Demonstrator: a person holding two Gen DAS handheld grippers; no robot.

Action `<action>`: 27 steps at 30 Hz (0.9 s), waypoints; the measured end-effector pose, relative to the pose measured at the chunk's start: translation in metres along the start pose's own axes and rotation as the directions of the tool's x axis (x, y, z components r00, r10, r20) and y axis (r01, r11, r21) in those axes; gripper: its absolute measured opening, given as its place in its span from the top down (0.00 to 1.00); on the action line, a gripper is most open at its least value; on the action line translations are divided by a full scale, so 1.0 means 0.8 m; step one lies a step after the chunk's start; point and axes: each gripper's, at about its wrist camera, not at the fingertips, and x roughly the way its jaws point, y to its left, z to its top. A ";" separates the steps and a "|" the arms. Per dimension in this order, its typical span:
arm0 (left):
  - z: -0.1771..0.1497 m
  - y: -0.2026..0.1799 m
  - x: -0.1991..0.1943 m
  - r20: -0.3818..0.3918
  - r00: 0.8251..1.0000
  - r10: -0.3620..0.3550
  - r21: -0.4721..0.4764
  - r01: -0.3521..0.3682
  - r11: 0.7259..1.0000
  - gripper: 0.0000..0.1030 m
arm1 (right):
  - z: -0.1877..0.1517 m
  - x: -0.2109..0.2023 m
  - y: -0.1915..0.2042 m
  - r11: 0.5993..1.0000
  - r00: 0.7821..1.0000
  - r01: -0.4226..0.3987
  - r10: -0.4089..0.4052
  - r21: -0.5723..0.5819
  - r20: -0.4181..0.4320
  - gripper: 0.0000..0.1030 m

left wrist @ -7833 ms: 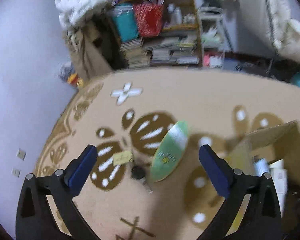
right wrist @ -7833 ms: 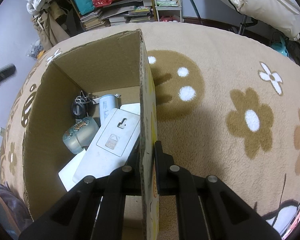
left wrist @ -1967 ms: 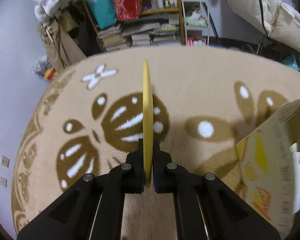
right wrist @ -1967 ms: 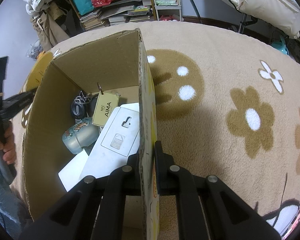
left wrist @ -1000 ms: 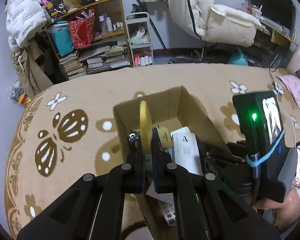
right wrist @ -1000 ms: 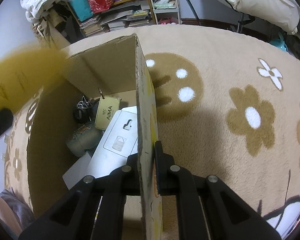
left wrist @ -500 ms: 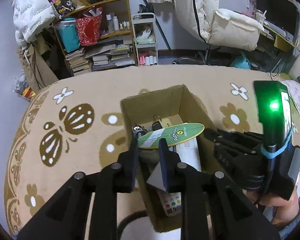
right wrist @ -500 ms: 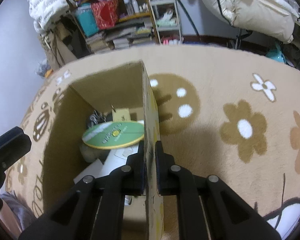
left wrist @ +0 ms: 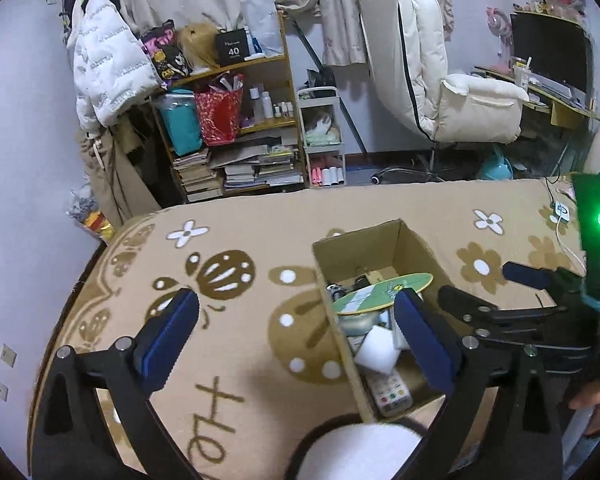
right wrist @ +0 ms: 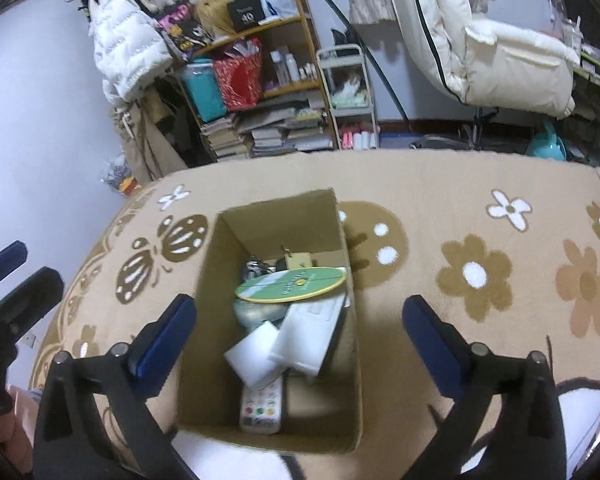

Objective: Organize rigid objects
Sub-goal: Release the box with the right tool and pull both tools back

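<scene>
An open cardboard box (right wrist: 276,208) (left wrist: 384,236) stands on the patterned rug. Inside it a green oval board (right wrist: 292,284) (left wrist: 382,294) lies flat on top of white boxes (right wrist: 308,332), a white block (right wrist: 252,354), a remote (right wrist: 262,408) and small dark items. My left gripper (left wrist: 296,328) is open and empty, raised above the rug beside the box's left wall. My right gripper (right wrist: 300,336) is open and empty, raised above the box. In the left wrist view the right gripper (left wrist: 500,312) shows at the right, a hand under it.
The beige rug (right wrist: 476,272) with brown flowers and a butterfly spreads all round the box. A cluttered bookshelf (right wrist: 260,92), a small trolley (right wrist: 348,100) and a white padded chair (right wrist: 500,52) line the back wall. Something white (right wrist: 236,460) lies at the bottom edge.
My left gripper opened and let the green board drop flat into the box. My right gripper let go of the box wall and opened. Both have pulled up and back.
</scene>
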 end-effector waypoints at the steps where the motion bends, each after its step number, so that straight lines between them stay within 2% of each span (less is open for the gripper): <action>1: -0.002 0.005 -0.005 0.001 1.000 0.006 0.001 -0.006 1.000 0.05 | -0.002 -0.004 0.006 1.000 1.000 0.004 -0.005 -0.017 -0.019 0.00; 4: -0.011 0.021 -0.022 0.006 1.000 0.016 -0.015 -0.015 1.000 0.05 | -0.008 -0.015 0.025 0.996 0.998 0.034 -0.039 -0.079 -0.056 0.00; 6: -0.020 0.034 -0.037 0.022 1.000 0.015 -0.032 -0.014 0.999 0.01 | -0.015 -0.026 0.039 0.992 0.998 0.042 -0.048 -0.117 -0.047 0.00; 10: -0.041 0.056 -0.063 0.048 0.997 0.058 -0.050 -0.055 0.997 0.00 | -0.031 -0.049 0.062 0.988 0.999 0.050 -0.052 -0.147 -0.012 0.00; 14: -0.066 0.078 -0.083 0.052 0.995 0.084 -0.065 -0.081 0.995 0.00 | -0.044 -0.063 0.086 0.987 1.000 -0.021 0.021 -0.160 0.001 0.00; 17: -0.088 0.098 -0.099 0.067 0.993 0.101 -0.112 -0.093 0.989 0.00 | -0.050 -0.060 0.102 0.989 0.997 -0.055 0.046 -0.140 -0.066 0.00; 19: -0.101 0.112 -0.108 0.082 0.993 0.090 -0.151 -0.077 0.986 0.00 | -0.055 -0.057 0.107 0.992 0.994 -0.059 0.049 -0.107 -0.100 0.00; 21: -0.112 0.125 -0.117 0.106 0.992 0.065 -0.180 -0.045 0.983 0.01 | -0.059 -0.059 0.114 0.992 0.996 -0.055 0.046 -0.111 -0.082 0.00; 24: -0.128 0.133 -0.131 0.173 0.984 0.048 -0.147 -0.022 0.989 0.00 | -0.064 -0.058 0.124 0.991 0.994 -0.059 0.047 -0.120 -0.099 0.00; 27: -0.137 0.137 -0.129 0.143 0.990 -0.017 -0.130 0.036 0.991 0.00 | -0.071 -0.068 0.130 0.990 0.996 -0.081 0.076 -0.115 -0.045 0.00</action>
